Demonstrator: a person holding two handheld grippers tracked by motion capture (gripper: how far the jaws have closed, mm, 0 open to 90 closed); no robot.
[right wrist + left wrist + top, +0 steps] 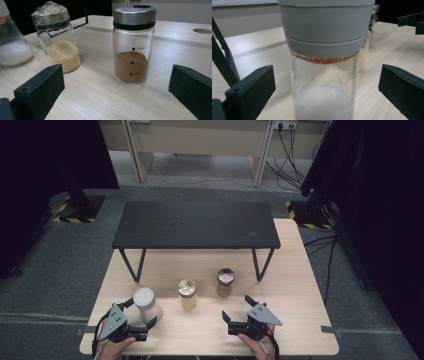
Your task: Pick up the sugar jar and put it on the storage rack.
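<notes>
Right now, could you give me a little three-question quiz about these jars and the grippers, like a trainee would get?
1. True or false: the left gripper has its jaws open around the grey-capped jar.
2. Which jar holds brown powder: A foil-topped, B metal-lidded, C grey-capped?
3. What stands over the far half of the wooden table?

Key: 1 true. 2 B. 3 a low black table.

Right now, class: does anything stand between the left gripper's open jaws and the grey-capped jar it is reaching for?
Nothing visible does. The left gripper is open, one jaw on each side of the grey-capped jar, with bare gaps between each jaw and the glass. The jar of yellow grains stands apart, beyond it on the table.
</notes>
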